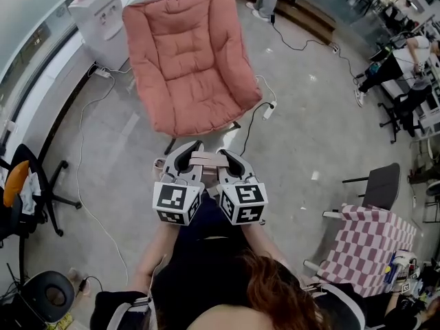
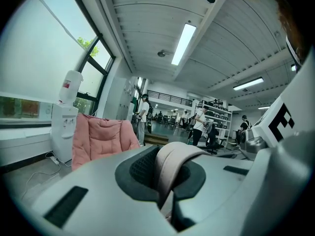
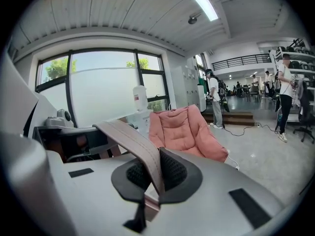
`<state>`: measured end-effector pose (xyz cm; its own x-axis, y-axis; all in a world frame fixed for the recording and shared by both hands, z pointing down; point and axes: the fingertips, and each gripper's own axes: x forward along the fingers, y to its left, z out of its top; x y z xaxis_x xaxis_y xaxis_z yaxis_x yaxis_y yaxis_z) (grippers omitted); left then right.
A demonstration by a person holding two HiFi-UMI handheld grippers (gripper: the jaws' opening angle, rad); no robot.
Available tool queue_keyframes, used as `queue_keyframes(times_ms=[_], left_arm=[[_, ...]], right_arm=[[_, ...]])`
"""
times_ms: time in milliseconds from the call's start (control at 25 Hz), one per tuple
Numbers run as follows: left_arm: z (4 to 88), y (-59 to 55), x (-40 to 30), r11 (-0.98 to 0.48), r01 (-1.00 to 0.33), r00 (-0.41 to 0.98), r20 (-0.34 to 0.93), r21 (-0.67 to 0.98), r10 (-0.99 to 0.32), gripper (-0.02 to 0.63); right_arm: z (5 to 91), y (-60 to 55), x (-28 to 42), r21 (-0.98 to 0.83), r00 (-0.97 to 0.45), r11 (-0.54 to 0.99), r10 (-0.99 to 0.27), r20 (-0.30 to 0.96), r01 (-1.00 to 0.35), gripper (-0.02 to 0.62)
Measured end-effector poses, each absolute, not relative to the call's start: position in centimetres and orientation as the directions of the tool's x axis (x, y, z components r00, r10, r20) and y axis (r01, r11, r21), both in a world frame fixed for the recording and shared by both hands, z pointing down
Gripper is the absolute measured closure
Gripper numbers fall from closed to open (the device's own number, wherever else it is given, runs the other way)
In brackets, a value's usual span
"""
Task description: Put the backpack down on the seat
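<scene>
- Grey polished floor [image 1: 302,115] spreads beneath you in an open workroom, with white cables [image 1: 79,157] trailing across it at the left of the head view.
- Upper centre of that view holds the pink chair [image 1: 185,60], its padded seat bare. A white water dispenser [image 1: 102,16] stands just beside it at the upper left.
- At the lower right, a pink-and-white checked cloth [image 1: 368,243] is draped over something.
- Your left gripper [image 1: 187,153] and right gripper [image 1: 232,155] sit side by side at mid-frame, below the chair's front edge and apart from it.
- Between them runs the backpack strap [image 1: 204,159], a pale pink band bridging one gripper to the other over the floor.
- In the left gripper view, your jaws are clamped tight on the strap, which arches up out of them.
- In the right gripper view, your jaws pinch the same strap, which climbs toward the upper left of the frame.
- You cannot tell the bag's body apart from the dark shape below the grippers.
</scene>
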<state>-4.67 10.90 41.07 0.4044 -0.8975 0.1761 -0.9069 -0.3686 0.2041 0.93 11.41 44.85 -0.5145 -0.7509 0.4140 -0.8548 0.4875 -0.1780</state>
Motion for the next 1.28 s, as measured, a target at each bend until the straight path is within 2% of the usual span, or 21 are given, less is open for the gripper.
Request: queue_keyframes(times_ms=[840, 1280], left_arm=[[42.1, -2.3, -3.2, -0.418, -0.886, 0.453, 0.186, 0.202, -0.872, 0.588], [42.1, -5.1, -2.6, -0.449, -0.868, 0.485, 0.17, 0.211, -0.858, 0.589]], right_arm=[[45.2, -2.2, 2.4, -0.174, -0.468, 0.436, -0.796, 0.384, -0.883, 0.563], [44.9, -4.8, 2.9, -0.175, -0.446, 0.41, -0.821, 0.356, -0.895, 0.563]])
